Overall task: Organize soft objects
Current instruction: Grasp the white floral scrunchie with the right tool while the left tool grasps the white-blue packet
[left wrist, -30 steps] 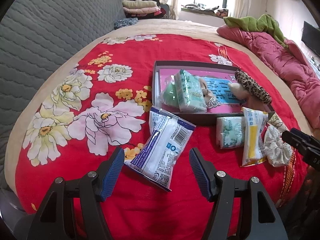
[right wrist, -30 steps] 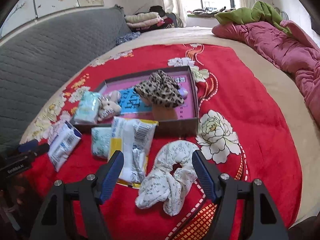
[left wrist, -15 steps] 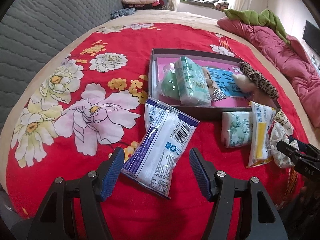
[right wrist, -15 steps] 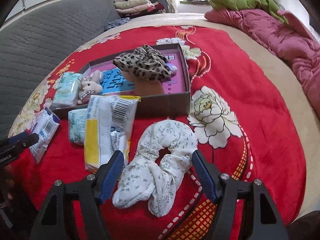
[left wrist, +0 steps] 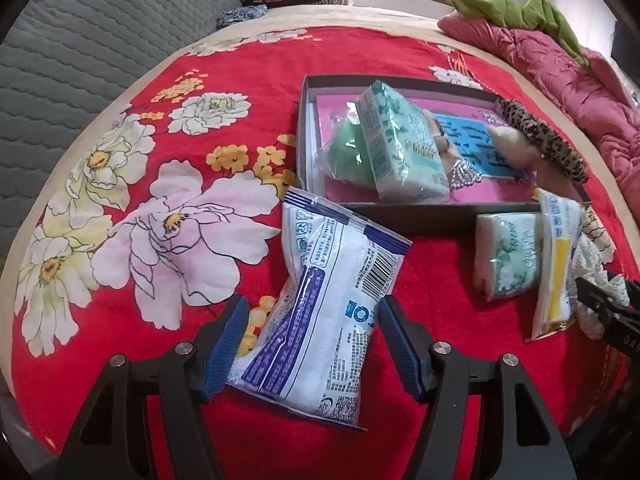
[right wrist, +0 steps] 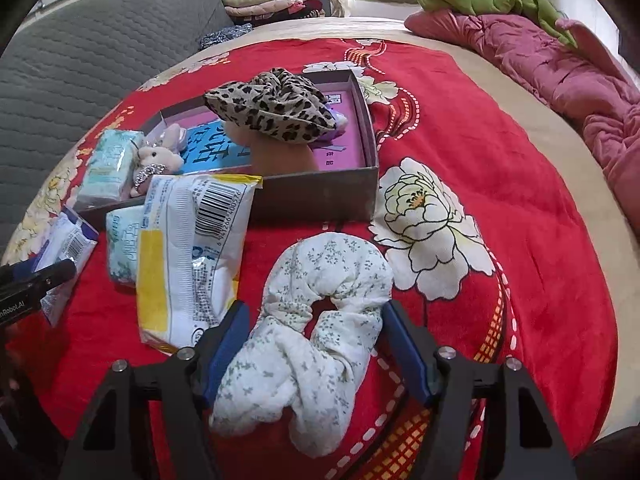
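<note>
My left gripper [left wrist: 314,344] is open with its jaws on either side of a blue-and-white tissue packet [left wrist: 324,312] lying on the red floral bedspread. My right gripper [right wrist: 316,350] is open around a white floral scrunchie [right wrist: 316,320]. A yellow-and-white packet [right wrist: 192,252] and a small green tissue pack [right wrist: 122,248] lie left of the scrunchie. Behind them a shallow dark box [right wrist: 316,194] holds a leopard scrunchie [right wrist: 276,108], a plush bunny [right wrist: 158,160] and green tissue packs [left wrist: 400,144].
A grey quilted headboard [left wrist: 80,40] runs along the left. A pink quilt [right wrist: 560,76] with a green cloth on it lies at the far right. Folded clothes [right wrist: 260,2] are stacked by the window.
Both grippers have moved forward and down. The blue-and-white packet now sits between the left jaws and the white scrunchie between the right jaws. Both stay open.
</note>
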### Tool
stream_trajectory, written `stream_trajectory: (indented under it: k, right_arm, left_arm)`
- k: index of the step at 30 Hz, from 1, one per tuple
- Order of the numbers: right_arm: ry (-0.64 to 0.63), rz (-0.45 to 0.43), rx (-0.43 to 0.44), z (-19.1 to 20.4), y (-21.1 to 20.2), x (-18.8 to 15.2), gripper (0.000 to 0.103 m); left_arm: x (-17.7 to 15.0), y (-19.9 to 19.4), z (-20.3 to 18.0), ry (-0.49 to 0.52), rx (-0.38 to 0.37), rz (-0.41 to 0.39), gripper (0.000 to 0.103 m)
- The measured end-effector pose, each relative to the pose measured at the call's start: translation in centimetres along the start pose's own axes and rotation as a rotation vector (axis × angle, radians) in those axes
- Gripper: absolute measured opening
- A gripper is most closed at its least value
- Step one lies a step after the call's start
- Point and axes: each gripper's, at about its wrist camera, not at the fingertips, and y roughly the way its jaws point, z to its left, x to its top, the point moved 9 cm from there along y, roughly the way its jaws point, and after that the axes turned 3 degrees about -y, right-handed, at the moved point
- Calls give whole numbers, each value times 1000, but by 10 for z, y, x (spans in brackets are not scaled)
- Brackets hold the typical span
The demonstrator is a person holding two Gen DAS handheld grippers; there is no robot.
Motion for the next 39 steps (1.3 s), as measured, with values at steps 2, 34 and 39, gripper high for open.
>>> stream_trajectory:
  k: [2, 34, 39]
  right_arm:
    - [2, 0, -4, -2, 2, 0, 59]
    - [-30, -126, 29, 0, -38, 23, 21]
    - [-28, -178, 44, 1, -49, 31, 21]
  left_arm:
    - [-1, 4, -1, 5, 3, 8, 69]
    - [18, 1, 1, -78, -99, -46, 53]
    - [20, -24, -9, -18, -85, -110, 52]
